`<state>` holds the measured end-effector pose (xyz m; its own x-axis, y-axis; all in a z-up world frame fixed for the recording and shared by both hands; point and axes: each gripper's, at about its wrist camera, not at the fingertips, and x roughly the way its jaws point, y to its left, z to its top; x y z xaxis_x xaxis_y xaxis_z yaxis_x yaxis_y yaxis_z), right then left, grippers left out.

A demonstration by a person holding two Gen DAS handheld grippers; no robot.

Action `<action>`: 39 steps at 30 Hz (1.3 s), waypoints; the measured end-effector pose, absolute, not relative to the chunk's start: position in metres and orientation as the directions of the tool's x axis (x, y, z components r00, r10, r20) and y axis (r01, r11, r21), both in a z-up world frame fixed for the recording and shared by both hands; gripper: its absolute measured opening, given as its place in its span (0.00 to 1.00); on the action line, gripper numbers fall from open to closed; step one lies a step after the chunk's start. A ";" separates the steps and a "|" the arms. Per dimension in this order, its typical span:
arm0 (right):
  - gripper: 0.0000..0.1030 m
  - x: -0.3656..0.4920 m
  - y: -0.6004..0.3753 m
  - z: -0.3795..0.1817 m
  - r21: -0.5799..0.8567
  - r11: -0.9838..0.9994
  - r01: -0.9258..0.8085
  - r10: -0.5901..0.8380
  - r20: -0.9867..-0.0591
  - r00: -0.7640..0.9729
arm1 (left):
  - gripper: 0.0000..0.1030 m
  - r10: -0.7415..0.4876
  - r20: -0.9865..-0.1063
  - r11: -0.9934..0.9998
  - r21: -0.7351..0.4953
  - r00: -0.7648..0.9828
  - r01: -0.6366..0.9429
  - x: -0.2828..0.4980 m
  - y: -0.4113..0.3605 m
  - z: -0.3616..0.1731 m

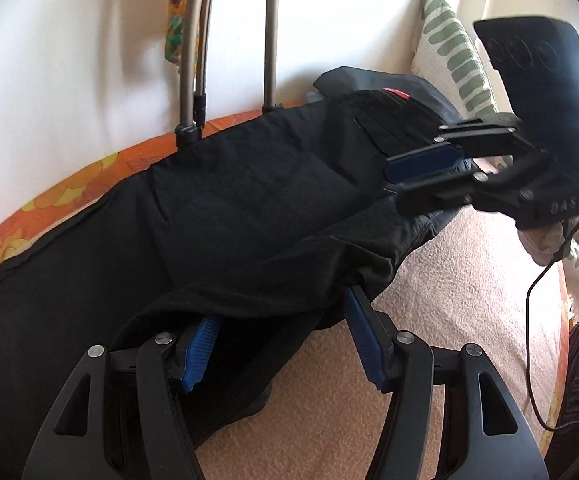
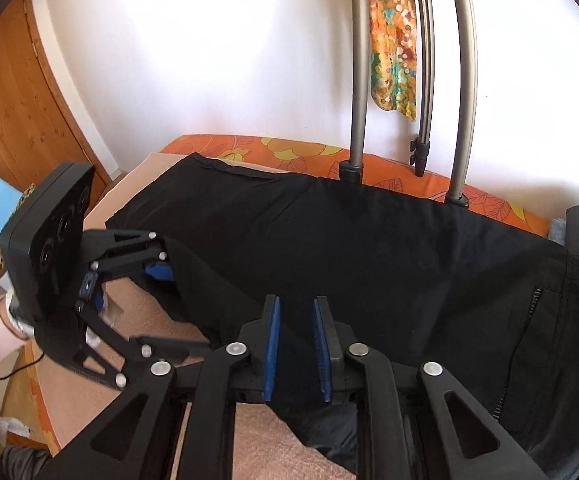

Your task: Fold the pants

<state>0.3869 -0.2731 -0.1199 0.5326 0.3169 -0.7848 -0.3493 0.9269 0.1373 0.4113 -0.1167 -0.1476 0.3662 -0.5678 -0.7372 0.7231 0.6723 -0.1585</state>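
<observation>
On the bed, in the left wrist view, the black pants (image 1: 217,200) lie stretched out long on a pink blanket (image 1: 469,280), close to the white wall (image 1: 69,60). The left gripper (image 1: 281,320) has its jaws wide apart, with a lifted fold of the pants sitting between them. It is not pinching yet. Past the pants' waist end, the right gripper (image 1: 421,172) reaches in with its jaws near together. I cannot tell from here if it has cloth. A striped pillow (image 1: 449,52) leans behind the pants.

In the right wrist view, the right gripper (image 2: 297,336) shows a small gap between its blue pads (image 2: 272,340), and black cloth sits in that gap. It does not look squeezed shut. The left gripper (image 2: 161,280) is at the near edge of the pants (image 2: 369,248), partly tucked under the cloth.

The pants look soft, floppy and light, so I think they will sag and bunch. A good place to hold is the thick waistband or a hem edge.

The metal poles (image 2: 359,80) stand just behind the pants, so there is little room that way. The blanket side near the grippers has more open room.
</observation>
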 end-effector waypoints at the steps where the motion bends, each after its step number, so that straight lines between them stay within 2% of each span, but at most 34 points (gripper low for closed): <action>1: 0.38 0.375 -0.271 -0.119 0.128 0.917 -0.378 0.328 -0.780 0.533 | 0.59 -0.563 -0.740 0.677 -0.157 0.369 0.719 0.414 -0.115 -0.146; 4: 0.39 0.348 -0.255 -0.123 0.006 0.886 -0.463 0.289 -0.789 0.543 | 0.59 -0.547 -0.756 0.689 -0.161 0.361 0.707 0.425 -0.116 -0.146; 7: 0.44 0.338 -0.232 -0.136 -0.172 0.836 -0.521 0.182 -0.809 0.558 | 0.59 -0.538 -0.768 0.697 -0.173 0.349 0.696 0.439 -0.122 -0.149; 10: 0.45 0.337 -0.214 -0.147 -0.323 0.773 -0.547 0.095 -0.792 0.602 | 0.59 -0.539 -0.771 0.702 -0.188 0.339 0.687 0.447 -0.124 -0.150; 15: 0.43 0.344 -0.193 -0.165 -0.488 0.664 -0.566 0.019 -0.746 0.666 | 0.59 -0.545 -0.773 0.707 -0.215 0.324 0.674 0.450 -0.117 -0.151; 17: 0.35 0.348 -0.186 -0.174 -0.529 0.622 -0.577 -0.003 -0.739 0.674 | 0.59 -0.539 -0.777 0.708 -0.208 0.325 0.675 0.447 -0.111 -0.149; 18: 0.25 0.350 -0.184 -0.177 -0.547 0.609 -0.574 -0.016 -0.732 0.681 | 0.59 -0.537 -0.777 0.707 -0.201 0.328 0.678 0.444 -0.106 -0.146; 19: 0.17 0.353 -0.184 -0.177 -0.547 0.613 -0.570 -0.023 -0.734 0.679 | 0.59 -0.540 -0.773 0.704 -0.198 0.332 0.682 0.440 -0.100 -0.142; 21: 0.11 0.356 -0.189 -0.166 -0.482 0.667 -0.568 0.025 -0.748 0.663 | 0.59 -0.542 -0.763 0.706 -0.187 0.352 0.683 0.428 -0.081 -0.132; 25: 0.08 0.357 -0.213 -0.135 -0.283 0.774 -0.566 0.162 -0.776 0.610 | 0.59 -0.503 -0.760 0.730 -0.118 0.411 0.673 0.399 -0.034 -0.115; 28: 0.08 0.344 -0.228 -0.110 -0.196 0.784 -0.588 0.263 -0.754 0.602 | 0.59 -0.452 -0.763 0.787 -0.099 0.462 0.608 0.385 0.012 -0.111; 30: 0.07 0.336 -0.231 -0.109 -0.191 0.776 -0.602 0.278 -0.753 0.597 | 0.59 -0.410 -0.767 0.837 -0.101 0.494 0.539 0.383 0.045 -0.111; 34: 0.07 0.316 -0.208 -0.143 -0.276 0.658 -0.700 0.205 -0.830 0.519 | 0.59 -0.320 -0.770 0.920 -0.114 0.552 0.375 0.386 0.108 -0.113; 39: 0.07 0.310 -0.198 -0.162 -0.303 0.611 -0.731 0.156 -0.860 0.486 | 0.59 -0.240 -0.788 0.969 -0.161 0.567 0.186 0.401 0.165 -0.130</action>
